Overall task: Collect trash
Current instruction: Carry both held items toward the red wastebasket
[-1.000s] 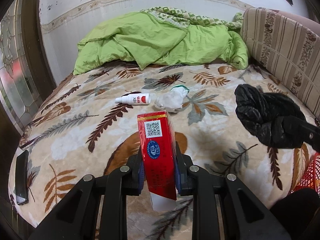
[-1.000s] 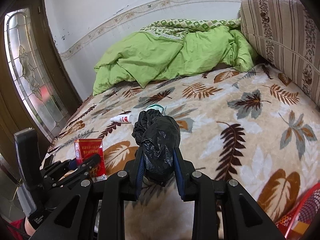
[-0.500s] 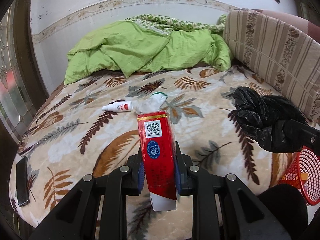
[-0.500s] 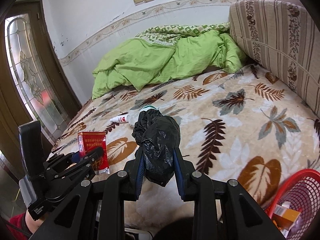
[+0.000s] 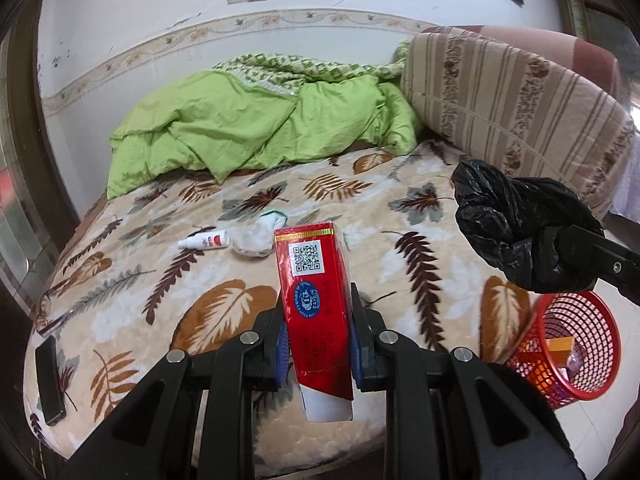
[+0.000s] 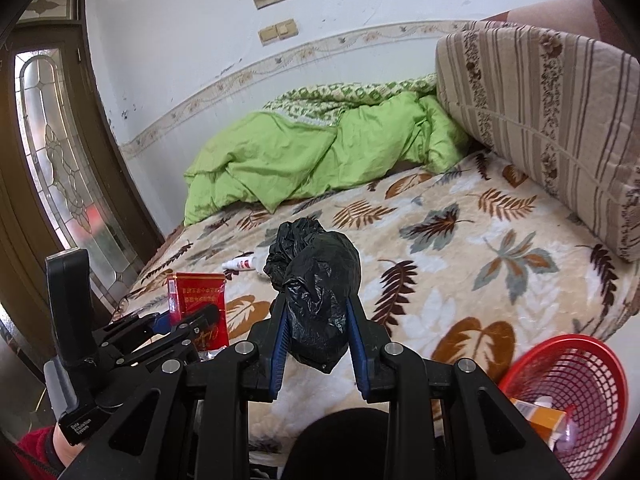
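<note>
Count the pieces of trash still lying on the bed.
2: a small white bottle and a crumpled white wad beside it, mid-bed. More could hide under the green quilt.

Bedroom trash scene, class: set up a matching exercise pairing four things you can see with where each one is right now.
Things:
1. red box
2. black plastic bag
3. small white bottle
4. red mesh basket

Places:
A. on the floor beside the bed
B. gripped in the right gripper
C. lying on the leaf-print blanket
D. gripped in the left gripper

Pairs: 1-D, 2-B, 3-C, 4-A
</note>
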